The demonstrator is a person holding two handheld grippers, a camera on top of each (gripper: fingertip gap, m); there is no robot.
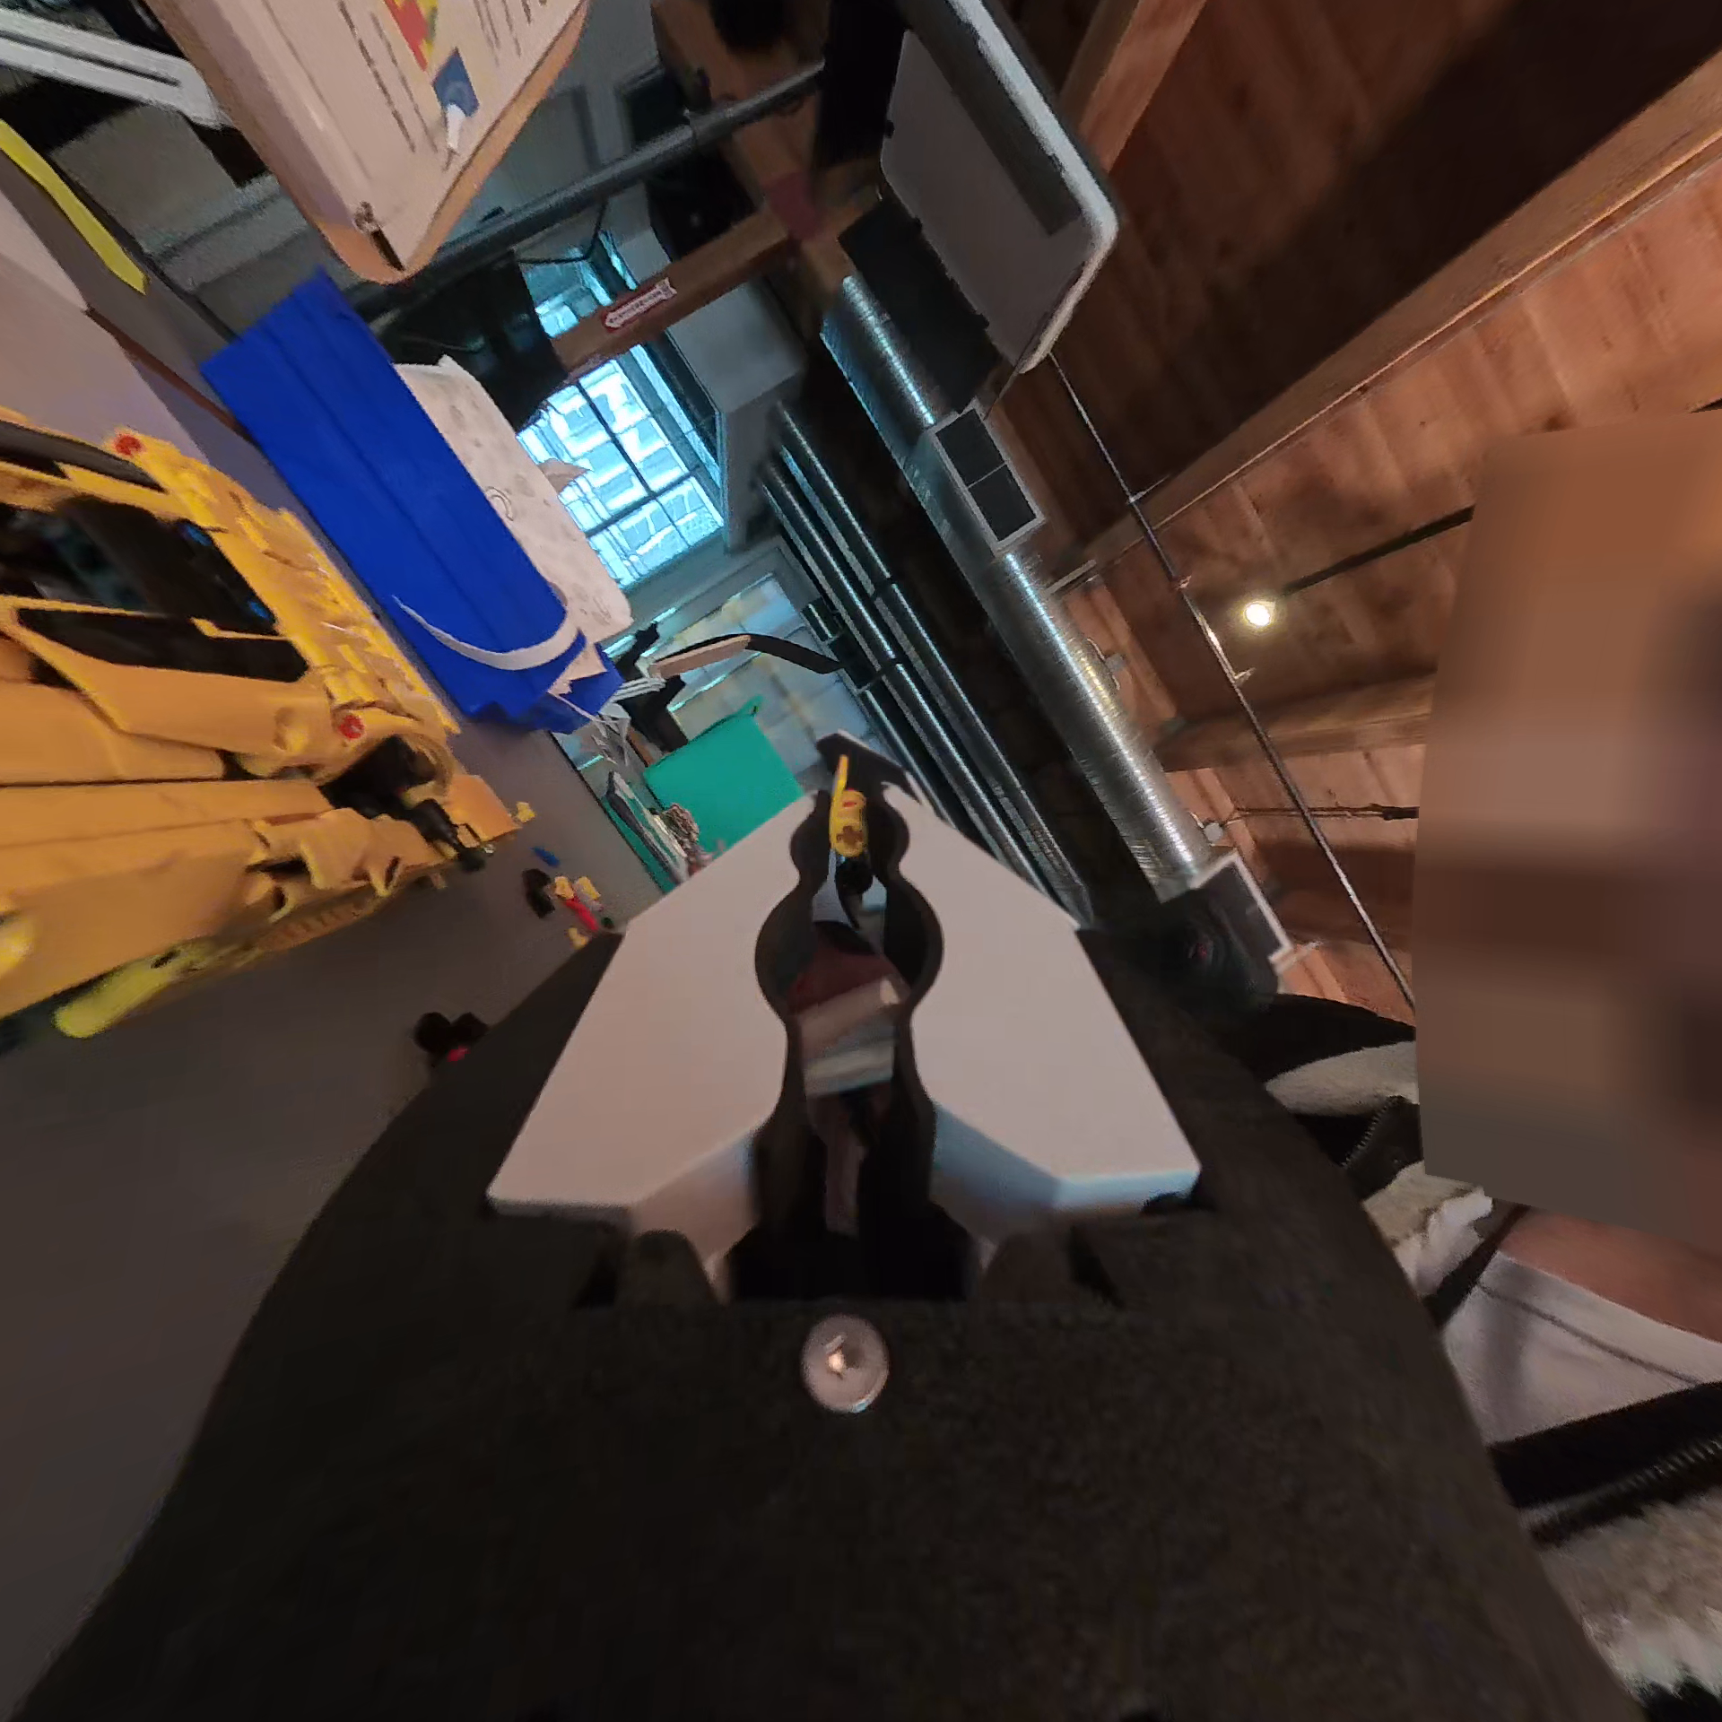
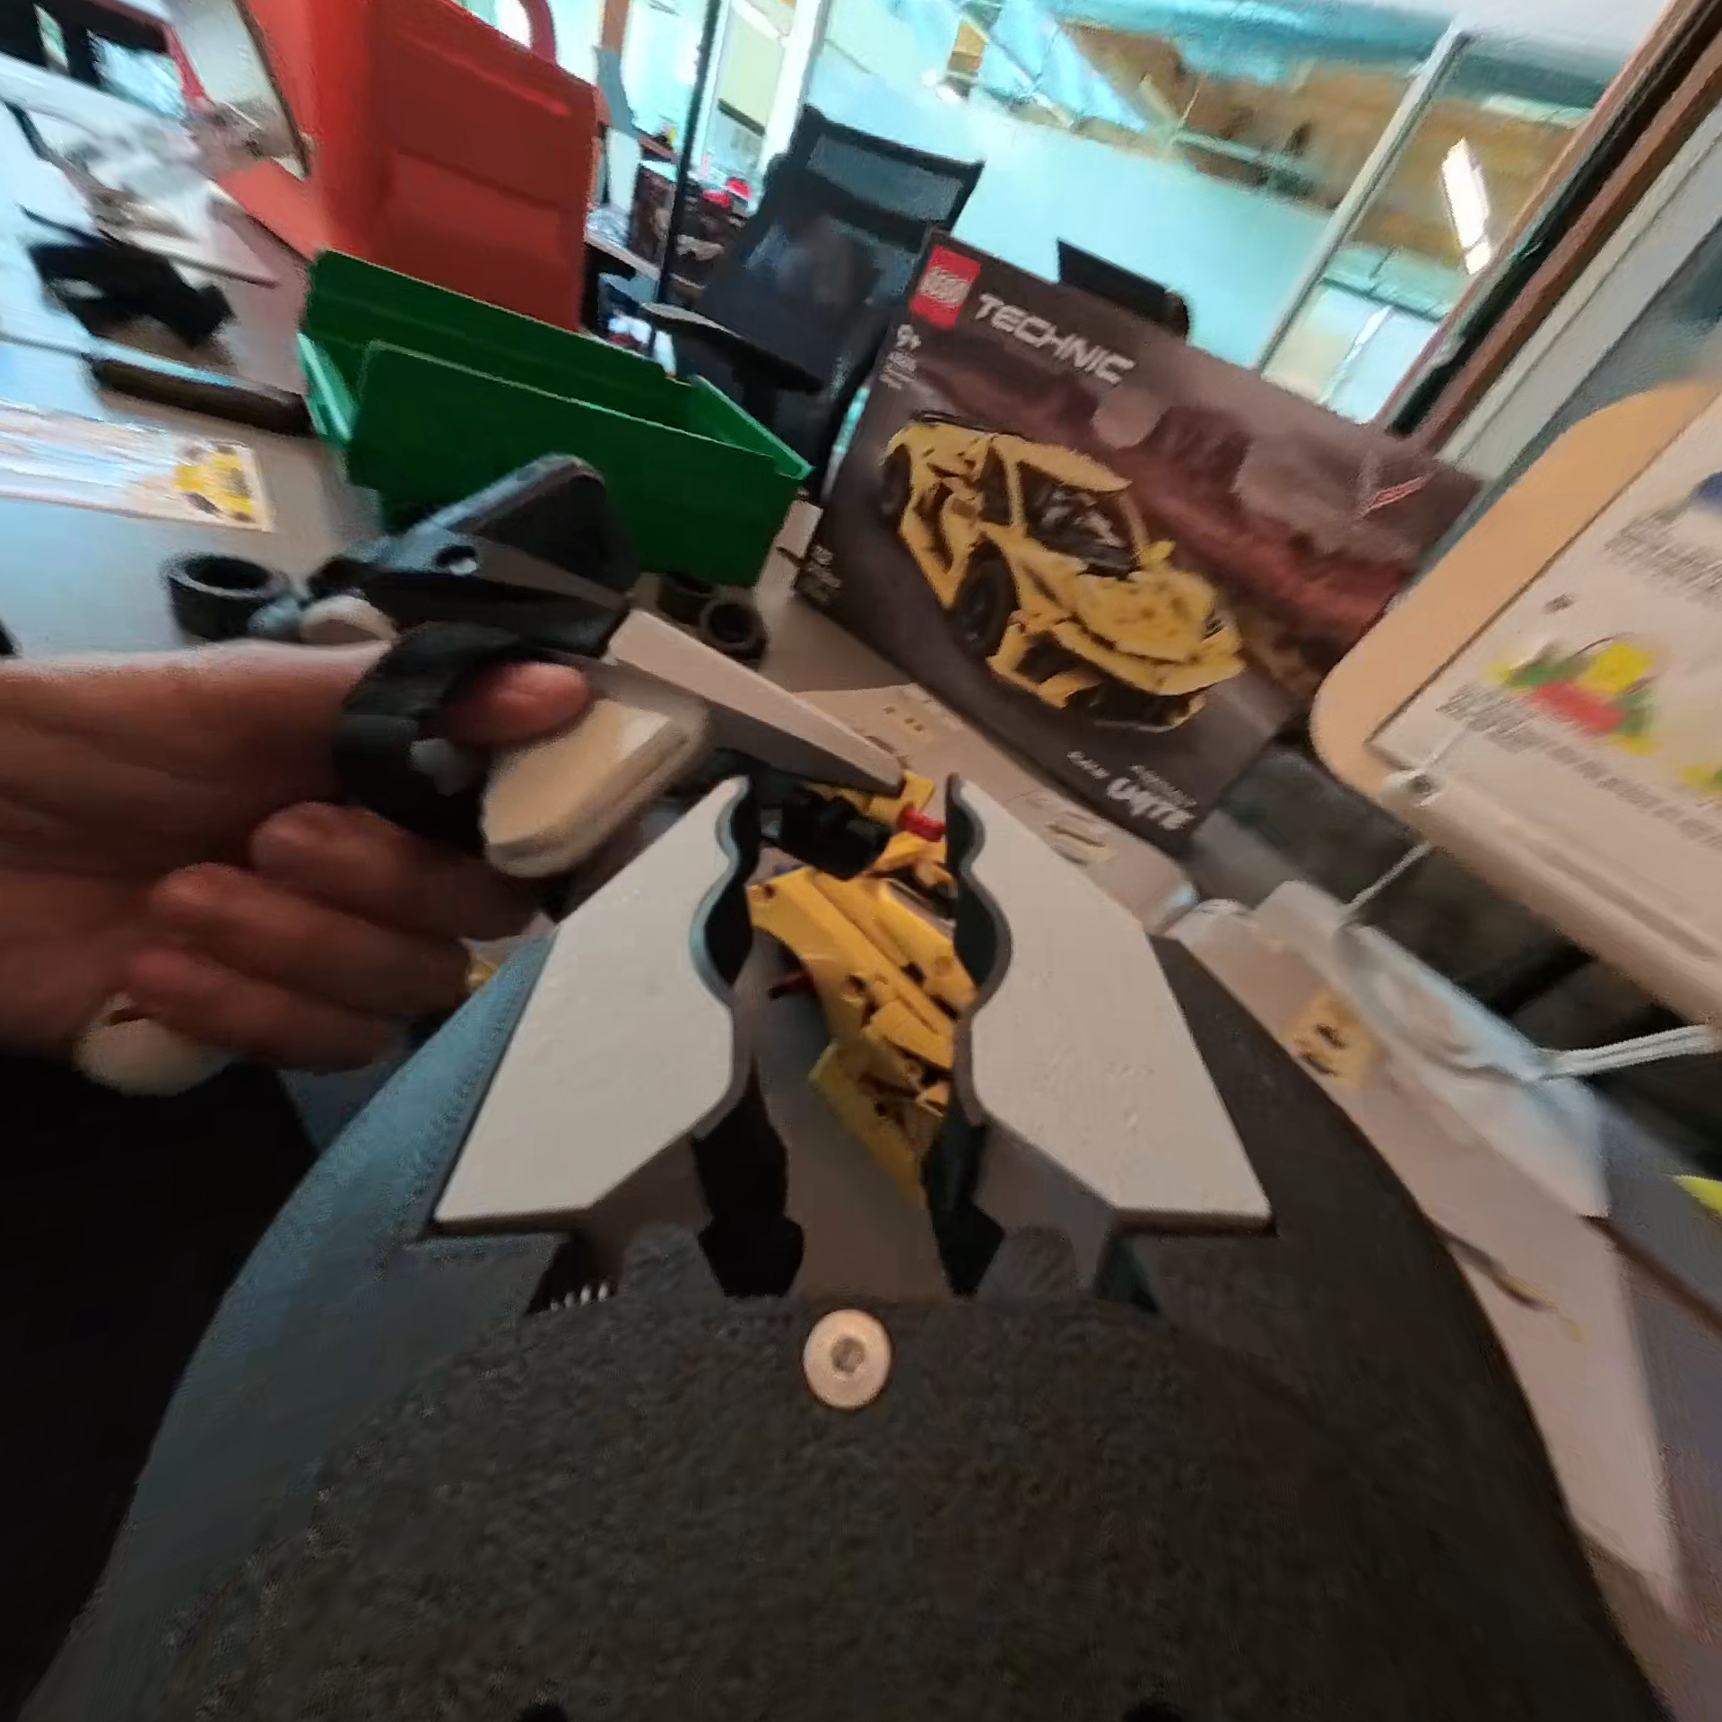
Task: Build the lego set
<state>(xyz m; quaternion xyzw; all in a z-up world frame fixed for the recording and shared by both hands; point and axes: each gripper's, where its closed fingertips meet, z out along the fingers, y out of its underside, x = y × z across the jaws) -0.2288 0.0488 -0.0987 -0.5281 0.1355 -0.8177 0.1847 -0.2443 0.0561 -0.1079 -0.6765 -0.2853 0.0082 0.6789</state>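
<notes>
Gripping a small yellow piece (image 1: 848, 820) lengthwise, left tongs (image 1: 850, 809); right tongs (image 2: 848, 820) wide.

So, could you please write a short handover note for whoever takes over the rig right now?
Left gripper: shut on a small yellow piece, raised off the table and tilted.
Right gripper: open, holding nothing, with the yellow car model seen between its fingers.
The left gripper's tips sit just above the car in the right wrist view.
Loose small parts and black tyres lie on the table; the set's box stands behind.
Done: car body largely assembled. Left: fit the held piece, tyres and remaining parts.
</notes>
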